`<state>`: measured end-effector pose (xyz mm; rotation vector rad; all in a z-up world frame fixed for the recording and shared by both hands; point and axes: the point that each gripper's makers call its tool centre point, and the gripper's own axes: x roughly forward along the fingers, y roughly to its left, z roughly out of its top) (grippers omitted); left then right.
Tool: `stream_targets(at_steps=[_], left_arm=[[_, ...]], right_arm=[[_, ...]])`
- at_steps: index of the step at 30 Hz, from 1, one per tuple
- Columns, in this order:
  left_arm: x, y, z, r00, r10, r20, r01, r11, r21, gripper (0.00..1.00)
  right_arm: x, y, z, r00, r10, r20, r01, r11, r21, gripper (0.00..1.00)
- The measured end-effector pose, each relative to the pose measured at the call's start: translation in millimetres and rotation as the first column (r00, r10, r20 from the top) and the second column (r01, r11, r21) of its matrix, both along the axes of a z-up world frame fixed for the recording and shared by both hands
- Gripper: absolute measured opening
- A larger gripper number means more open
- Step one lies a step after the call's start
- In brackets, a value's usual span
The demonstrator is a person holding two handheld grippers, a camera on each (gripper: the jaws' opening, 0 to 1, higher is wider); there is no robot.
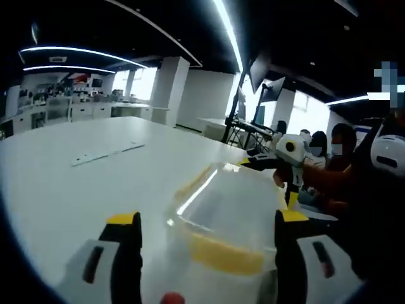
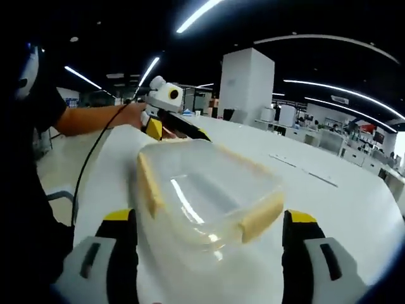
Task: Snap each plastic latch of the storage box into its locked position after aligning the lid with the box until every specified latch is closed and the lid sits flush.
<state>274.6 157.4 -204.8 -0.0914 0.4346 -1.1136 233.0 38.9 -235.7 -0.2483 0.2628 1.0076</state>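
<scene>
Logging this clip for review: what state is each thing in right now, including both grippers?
storage box: on the table, lid on
latches: yellow; locked or not, cannot tell
left gripper: open, at one end of the box
right gripper: open, at the opposite end

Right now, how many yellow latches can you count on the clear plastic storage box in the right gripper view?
3: one yellow latch on the view's left edge, one at the near right corner, one along the far edge. A fourth may be hidden.
</scene>
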Motion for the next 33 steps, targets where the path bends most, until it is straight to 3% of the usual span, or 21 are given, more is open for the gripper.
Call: stream_targets(at_steps=[7,13,22,25,26,33], left_arm=[[4.0,-2,-8.0,0.999,0.008,-0.035,-0.008,1.000,0.002,0.80],[5.3,-4,-7.7,0.998,-0.013,-0.067,0.012,1.000,-0.016,0.76],[6.2,-6,-14.1,0.984,-0.012,-0.180,0.006,0.999,-0.033,0.75],[4.9,-7,-20.0,0.955,-0.009,-0.296,-0.004,0.999,-0.043,0.75],[9.4,-7,-20.6,0.961,-0.009,-0.276,-0.003,0.999,-0.043,0.76],[12.9,-7,-18.7,0.962,-0.005,-0.274,-0.022,0.995,-0.098,0.77]], right_arm=[[1,2,4.4,0.987,-0.157,-0.024,0.158,0.982,0.101,0.87],[-2,5,3.7,0.980,-0.195,0.026,0.194,0.979,0.055,0.87],[-3,10,11.3,0.972,-0.228,0.058,0.226,0.973,0.034,0.92],[-4,13,17.3,0.971,-0.237,0.041,0.234,0.970,0.069,0.91],[-4,13,17.3,0.969,-0.243,0.042,0.239,0.968,0.069,0.92],[-1,17,16.4,0.958,-0.282,0.057,0.277,0.957,0.086,0.96]])
